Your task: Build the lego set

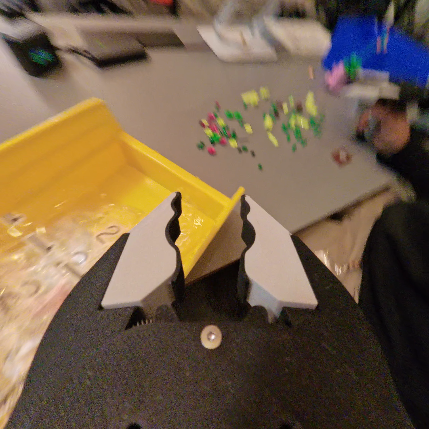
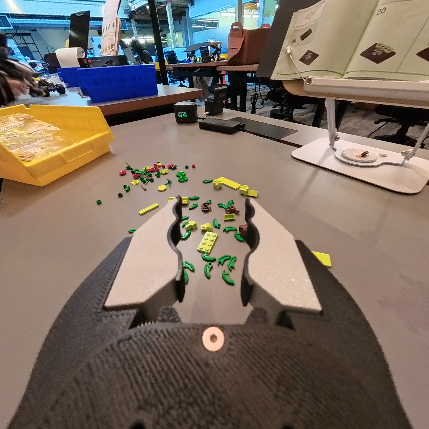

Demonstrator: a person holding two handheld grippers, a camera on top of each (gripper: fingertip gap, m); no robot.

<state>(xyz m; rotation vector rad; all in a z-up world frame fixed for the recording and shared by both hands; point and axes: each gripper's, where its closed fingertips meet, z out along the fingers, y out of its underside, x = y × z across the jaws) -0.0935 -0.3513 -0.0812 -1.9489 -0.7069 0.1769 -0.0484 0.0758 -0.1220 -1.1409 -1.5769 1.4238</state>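
Small loose lego pieces (image 2: 209,222) in green, lime, pink and brown lie scattered on the grey table (image 2: 325,232). A lime 2x4 plate (image 2: 207,242) lies between my right gripper's fingers, lower down on the table. My right gripper (image 2: 211,199) is open and empty, held above the pieces. My left gripper (image 1: 210,195) is open and empty over the front corner of the yellow bin (image 1: 92,167), which holds clear plastic bags (image 1: 58,243). The pieces also show blurred in the left wrist view (image 1: 255,123). The open instruction booklet (image 2: 348,41) rests on a white stand.
The yellow bin (image 2: 53,148) stands at the table's left. The white stand base (image 2: 362,162) is at the right. A black box and a small device with green lights (image 2: 185,112) sit at the back. Blue bins (image 2: 116,81) stand on the table behind. A person's hand (image 1: 385,132) shows at right. My right fingertips sit around 45 centimeters from my left ones.
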